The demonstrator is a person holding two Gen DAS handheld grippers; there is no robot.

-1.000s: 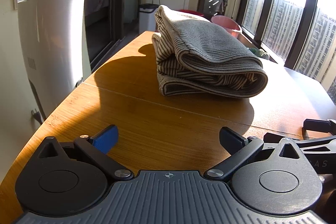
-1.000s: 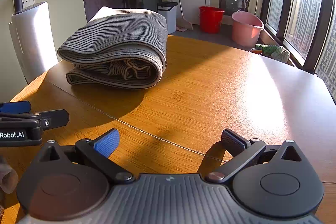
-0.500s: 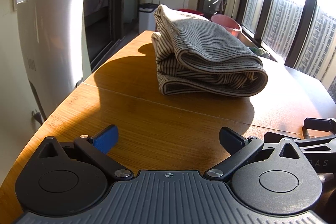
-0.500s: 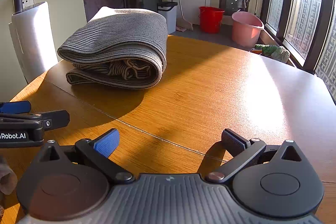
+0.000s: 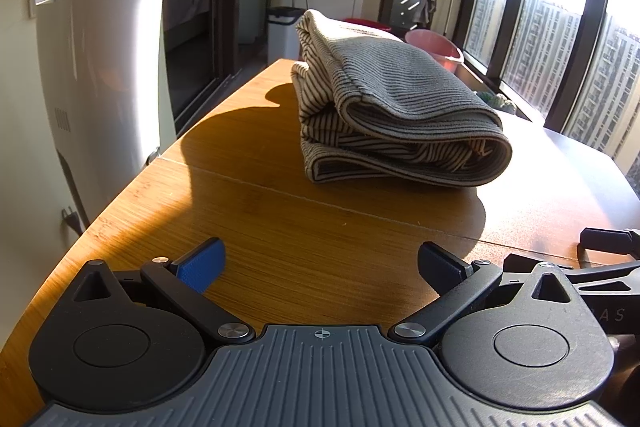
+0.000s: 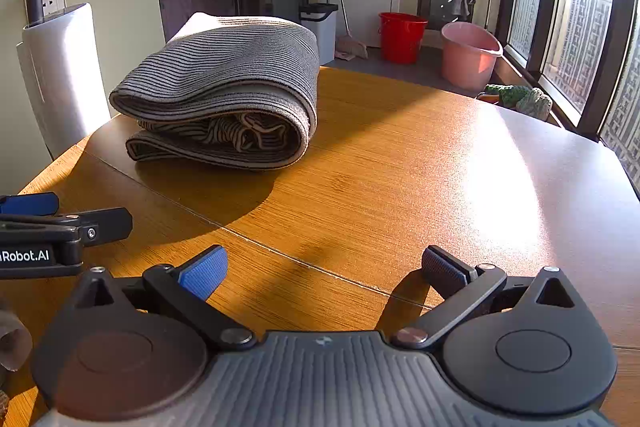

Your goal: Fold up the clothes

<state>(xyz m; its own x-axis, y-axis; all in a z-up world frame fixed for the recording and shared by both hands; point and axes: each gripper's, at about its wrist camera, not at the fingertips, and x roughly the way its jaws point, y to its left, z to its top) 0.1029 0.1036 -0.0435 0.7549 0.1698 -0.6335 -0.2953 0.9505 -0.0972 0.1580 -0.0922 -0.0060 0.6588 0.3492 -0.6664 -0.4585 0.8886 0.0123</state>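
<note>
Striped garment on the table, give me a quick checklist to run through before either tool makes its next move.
1. Striped garment folded into a compact stack: ok.
2. Garment fully on the wooden table, away from the near edge: ok.
3. Left tool open and empty: ok.
4. Right tool open and empty: ok.
5. Both tools apart from the garment, bare table between: ok.
6. Back edges of the fold aligned: cannot tell, hidden from both views.
</note>
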